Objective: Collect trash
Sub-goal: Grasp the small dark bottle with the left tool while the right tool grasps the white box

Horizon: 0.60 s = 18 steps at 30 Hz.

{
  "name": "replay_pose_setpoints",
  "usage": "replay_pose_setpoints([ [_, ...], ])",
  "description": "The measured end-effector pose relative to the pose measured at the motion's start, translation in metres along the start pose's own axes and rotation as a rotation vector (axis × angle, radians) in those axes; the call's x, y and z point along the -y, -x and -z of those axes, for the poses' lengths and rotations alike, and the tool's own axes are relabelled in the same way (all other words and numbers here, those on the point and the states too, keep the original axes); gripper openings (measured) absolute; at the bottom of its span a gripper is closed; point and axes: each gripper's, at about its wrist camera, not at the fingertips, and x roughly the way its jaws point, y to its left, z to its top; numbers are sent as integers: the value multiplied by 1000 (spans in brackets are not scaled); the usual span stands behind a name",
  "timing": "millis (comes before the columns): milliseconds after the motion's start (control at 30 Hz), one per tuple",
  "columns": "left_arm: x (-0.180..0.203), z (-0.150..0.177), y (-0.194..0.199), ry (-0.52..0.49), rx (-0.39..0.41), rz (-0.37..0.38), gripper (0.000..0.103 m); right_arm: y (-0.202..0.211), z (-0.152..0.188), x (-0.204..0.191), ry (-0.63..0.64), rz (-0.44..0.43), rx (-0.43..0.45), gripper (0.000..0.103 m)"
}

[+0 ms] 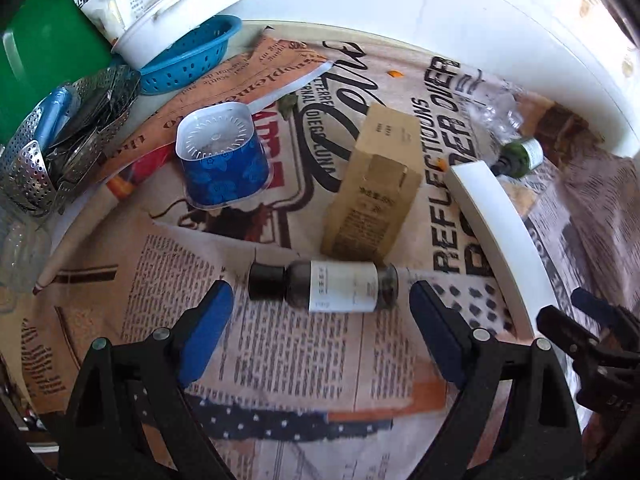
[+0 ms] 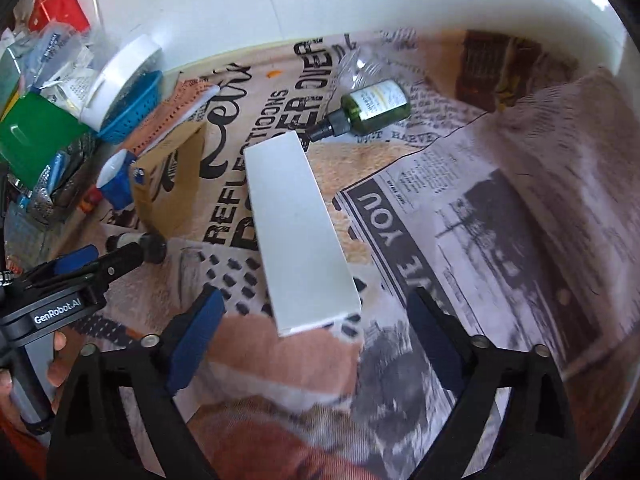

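Observation:
A dark bottle (image 1: 324, 286) with a white label and black cap lies on its side on the newspaper-print cloth, just ahead of my open left gripper (image 1: 322, 300). A tan carton (image 1: 372, 184) lies behind it. A long white box (image 2: 298, 232) lies ahead of my open right gripper (image 2: 312, 320); it also shows in the left wrist view (image 1: 500, 236). A green dropper bottle (image 2: 366, 110) lies beyond the white box. A blue floral cup (image 1: 222, 160) lies on its side at the left. Both grippers are empty.
A metal steamer basket (image 1: 60, 148), a blue plastic basket (image 1: 188, 60), a green box (image 1: 44, 64) and a white tub (image 1: 160, 28) crowd the far left. A crumpled clear wrapper (image 1: 496, 108) lies near the white wall. The left gripper shows in the right wrist view (image 2: 80, 268).

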Motion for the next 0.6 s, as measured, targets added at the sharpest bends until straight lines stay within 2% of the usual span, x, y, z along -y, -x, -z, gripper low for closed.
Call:
replay_pose_setpoints([
  [167, 8, 0, -1, -26, 27, -3, 76, -16, -4, -2, 23, -18, -17, 74],
  [367, 14, -1, -2, -70, 58, -29, 76, -20, 1, -11, 66, 0, -10, 64],
  [433, 16, -1, -4, -80, 73, -33, 76, -22, 3, -14, 85, 27, -2, 53],
  [500, 17, -2, -4, -84, 86, -37, 75, -23, 4, -17, 100, 43, 3, 50],
  [533, 18, -2, -3, -89, 92, -36, 71, -22, 5, -17, 98, 43, 5, 50],
  [567, 19, -1, -2, -99, 92, -15, 57, -21, 7, -18, 96, 39, 4, 49],
  [600, 22, -1, 0, -107, 89, -3, 55, -21, 8, -19, 96, 32, 3, 48],
])
